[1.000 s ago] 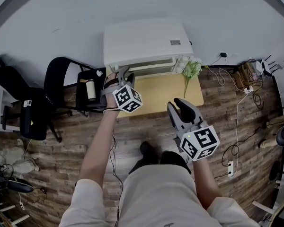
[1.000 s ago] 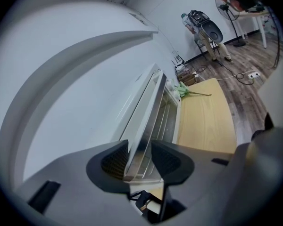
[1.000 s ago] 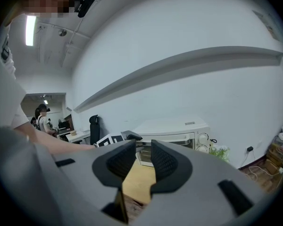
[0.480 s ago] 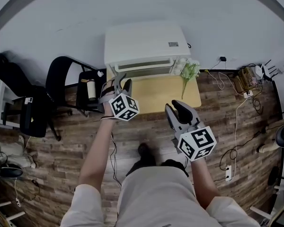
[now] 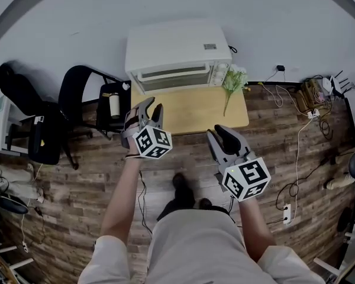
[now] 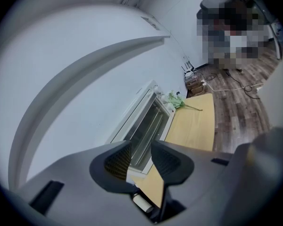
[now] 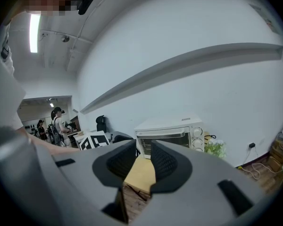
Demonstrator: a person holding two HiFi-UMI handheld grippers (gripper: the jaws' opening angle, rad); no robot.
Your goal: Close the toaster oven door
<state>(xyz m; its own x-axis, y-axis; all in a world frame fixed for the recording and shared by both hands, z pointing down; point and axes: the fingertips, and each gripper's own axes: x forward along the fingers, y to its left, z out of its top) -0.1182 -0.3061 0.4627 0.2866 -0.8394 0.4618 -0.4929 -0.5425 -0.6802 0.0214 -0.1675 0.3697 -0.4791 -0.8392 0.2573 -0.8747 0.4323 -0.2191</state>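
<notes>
The white toaster oven [image 5: 177,55] stands at the back of the wooden table [image 5: 192,114] against the wall, its glass door [image 5: 174,76] upright against its front. In the right gripper view the toaster oven [image 7: 167,133] shows the same upright door. My left gripper [image 5: 152,105] hovers off the table's front left corner, well short of the oven, open with nothing between its fingers. In its own view the left gripper [image 6: 140,145] frames the oven door [image 6: 148,126]. My right gripper [image 5: 220,132] hangs open and empty in front of the table; the right gripper [image 7: 143,147] points at the oven.
A bunch of pale flowers [image 5: 234,81] lies at the table's right end beside the oven. A black chair [image 5: 77,99] and a black stand with a white roll [image 5: 113,106] are left of the table. Cables [image 5: 296,123] run over the wooden floor at the right.
My left gripper has drawn back from the oven's left front, off the table toward me. The right gripper has shifted only slightly.
</notes>
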